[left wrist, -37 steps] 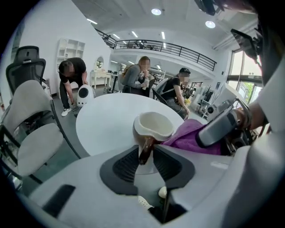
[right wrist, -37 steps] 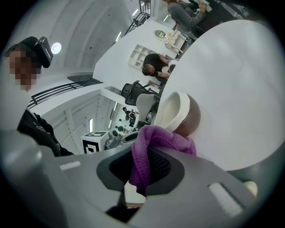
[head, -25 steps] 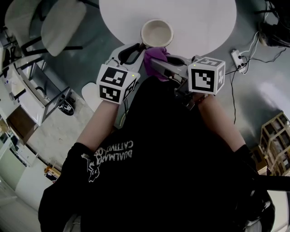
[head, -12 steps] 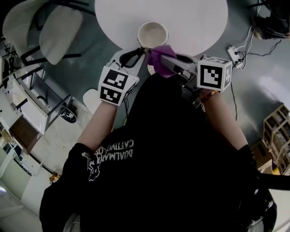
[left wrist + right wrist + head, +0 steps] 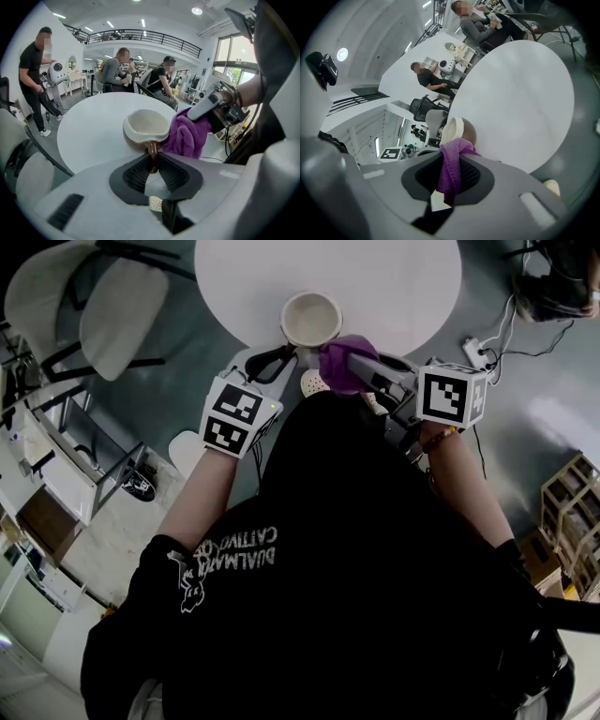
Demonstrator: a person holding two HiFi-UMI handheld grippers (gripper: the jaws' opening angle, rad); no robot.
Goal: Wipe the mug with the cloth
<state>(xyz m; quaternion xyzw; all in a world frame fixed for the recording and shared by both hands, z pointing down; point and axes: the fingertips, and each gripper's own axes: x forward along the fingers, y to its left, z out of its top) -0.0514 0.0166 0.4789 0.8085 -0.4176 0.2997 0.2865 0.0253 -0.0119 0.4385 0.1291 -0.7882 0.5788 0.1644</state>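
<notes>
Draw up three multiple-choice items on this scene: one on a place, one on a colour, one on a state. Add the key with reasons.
1. Where is the mug? A. At the round white table's near edge. B. In a sink. C. On a stove.
2. What colour is the cloth? A. Green. B. Purple. C. Yellow.
3. What is the left hand-held gripper doing? A. Hanging open, empty. B. Clamping the cloth. C. Gripping the mug's handle.
Key: 1 A, the head view shows it on the table; 2 B, both gripper views show purple fabric; 3 C, the brown handle sits pinched between its jaws.
</notes>
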